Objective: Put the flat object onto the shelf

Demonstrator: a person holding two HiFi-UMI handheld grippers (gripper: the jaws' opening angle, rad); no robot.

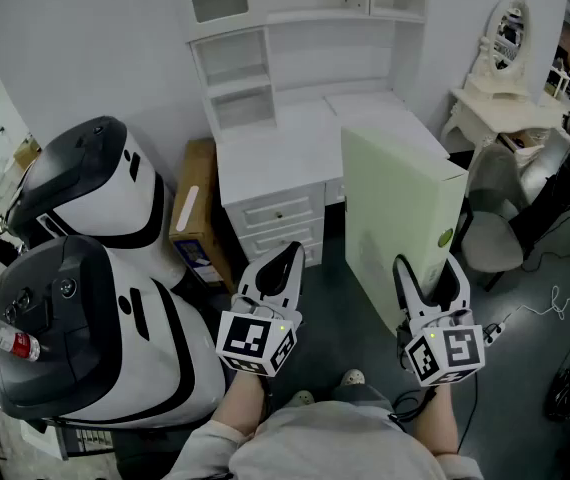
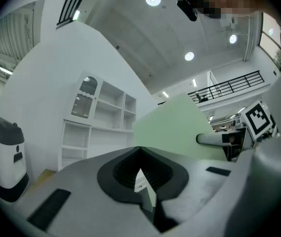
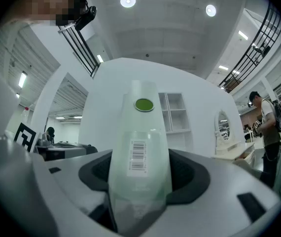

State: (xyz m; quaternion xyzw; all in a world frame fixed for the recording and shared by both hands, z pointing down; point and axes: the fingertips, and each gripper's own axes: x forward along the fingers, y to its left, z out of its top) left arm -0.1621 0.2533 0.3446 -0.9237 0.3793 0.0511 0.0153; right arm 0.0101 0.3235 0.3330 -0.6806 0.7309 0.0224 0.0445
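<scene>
The right gripper [image 1: 431,276] fingers clamp the green flat box [image 1: 395,203] upright; left gripper [image 1: 287,258] fingers closed, empty.

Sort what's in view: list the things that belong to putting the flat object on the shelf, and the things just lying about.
For the job:
- pale green flat box, clamped in the right hand-held gripper
- white shelf unit above the desk

Lying about:
- cardboard box
- plastic bottle
- white-and-black machines
- chair
- vanity mirror
</scene>
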